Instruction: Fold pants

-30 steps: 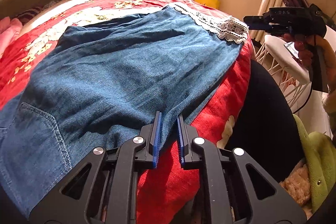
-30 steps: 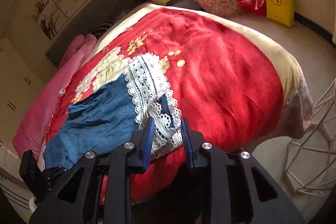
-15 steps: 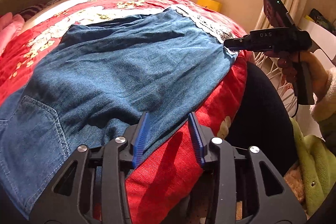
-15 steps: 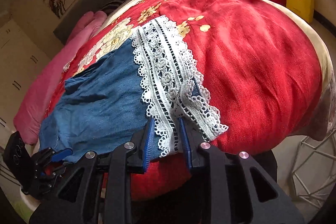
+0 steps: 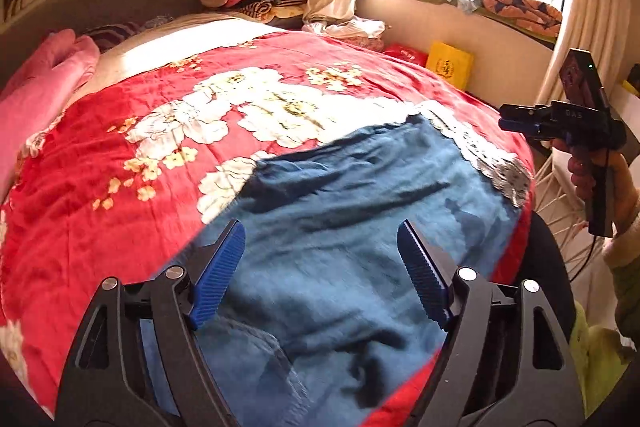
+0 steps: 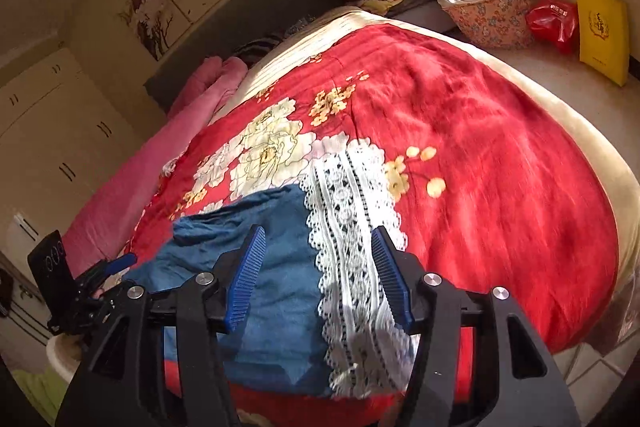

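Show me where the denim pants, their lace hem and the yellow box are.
denim pants (image 5: 360,227), left wrist view, mid fabric.
lace hem (image 6: 352,227), right wrist view, white band.
yellow box (image 6: 602,31), right wrist view, front face.

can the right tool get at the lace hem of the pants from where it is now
Probably yes: the right tool hangs open right over the lace hem, with nothing lying between them on the red blanket.

A bed (image 5: 100,227) covered by a red floral blanket (image 6: 480,163) carries the blue pants (image 5: 340,227), spread flat. Their white lace hem (image 6: 352,227) lies near the bed's edge; a pink quilt (image 5: 36,95) lies alongside.
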`<action>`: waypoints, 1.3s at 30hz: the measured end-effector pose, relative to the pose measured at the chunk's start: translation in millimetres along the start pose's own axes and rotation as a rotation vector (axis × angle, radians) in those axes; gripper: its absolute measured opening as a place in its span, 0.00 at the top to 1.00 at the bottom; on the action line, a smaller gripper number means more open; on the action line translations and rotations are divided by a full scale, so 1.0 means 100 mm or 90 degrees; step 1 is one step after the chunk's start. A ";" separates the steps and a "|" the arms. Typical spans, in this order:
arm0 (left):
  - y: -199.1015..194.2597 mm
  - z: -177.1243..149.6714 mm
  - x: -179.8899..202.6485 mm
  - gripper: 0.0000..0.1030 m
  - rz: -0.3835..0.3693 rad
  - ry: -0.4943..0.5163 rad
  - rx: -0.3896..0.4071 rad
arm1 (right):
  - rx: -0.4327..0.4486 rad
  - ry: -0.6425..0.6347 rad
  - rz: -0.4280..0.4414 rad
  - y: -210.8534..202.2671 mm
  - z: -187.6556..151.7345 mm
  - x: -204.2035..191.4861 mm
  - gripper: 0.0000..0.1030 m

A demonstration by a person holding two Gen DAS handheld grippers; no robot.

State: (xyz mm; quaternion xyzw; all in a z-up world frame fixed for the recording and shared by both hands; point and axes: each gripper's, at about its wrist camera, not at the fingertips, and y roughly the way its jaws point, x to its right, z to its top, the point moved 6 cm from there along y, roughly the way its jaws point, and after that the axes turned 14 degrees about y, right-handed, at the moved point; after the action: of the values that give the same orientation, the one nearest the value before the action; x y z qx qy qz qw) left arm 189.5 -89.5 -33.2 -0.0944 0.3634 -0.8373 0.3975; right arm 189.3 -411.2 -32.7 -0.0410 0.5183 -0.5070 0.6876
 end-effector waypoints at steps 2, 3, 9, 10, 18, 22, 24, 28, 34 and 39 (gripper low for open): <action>0.19 0.06 -0.17 0.30 0.003 0.004 -0.031 | -0.011 -0.004 -0.003 0.17 0.14 0.02 0.39; 0.27 0.07 -0.22 0.30 0.006 0.013 -0.042 | -0.017 -0.008 -0.013 0.26 0.21 0.04 0.37; 0.70 0.06 -0.36 0.30 -0.007 0.068 -0.098 | -0.079 -0.012 -0.051 0.78 0.37 0.23 0.35; 0.76 0.07 -0.38 0.30 -0.012 0.067 -0.102 | -0.087 -0.017 -0.056 0.85 0.38 0.25 0.35; 1.10 0.03 -0.45 0.71 -0.126 -0.046 -0.120 | -0.142 -0.014 0.001 1.08 0.33 0.20 0.54; 1.07 0.08 -0.47 0.93 -0.160 -0.094 -0.099 | -0.146 -0.027 0.009 1.08 0.26 0.17 0.78; 1.02 0.12 -0.52 0.94 -0.171 -0.120 -0.080 | -0.126 -0.023 0.028 0.98 0.30 0.14 0.82; 0.93 0.26 -0.70 0.94 -0.218 -0.209 -0.026 | -0.076 -0.032 0.060 0.78 0.54 0.00 0.83; 1.11 0.40 -0.88 0.94 -0.205 -0.278 -0.017 | -0.086 -0.041 -0.017 1.11 0.77 0.07 0.83; 1.45 0.25 -0.88 0.92 -0.169 -0.279 -0.080 | -0.104 -0.059 -0.087 1.44 0.71 0.20 0.79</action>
State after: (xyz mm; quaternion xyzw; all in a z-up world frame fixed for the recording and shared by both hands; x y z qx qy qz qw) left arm 345.2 -99.0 -102.9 -0.3447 0.3043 -0.8175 0.3468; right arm 336.3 -389.6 -97.4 -0.1558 0.5215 -0.5063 0.6689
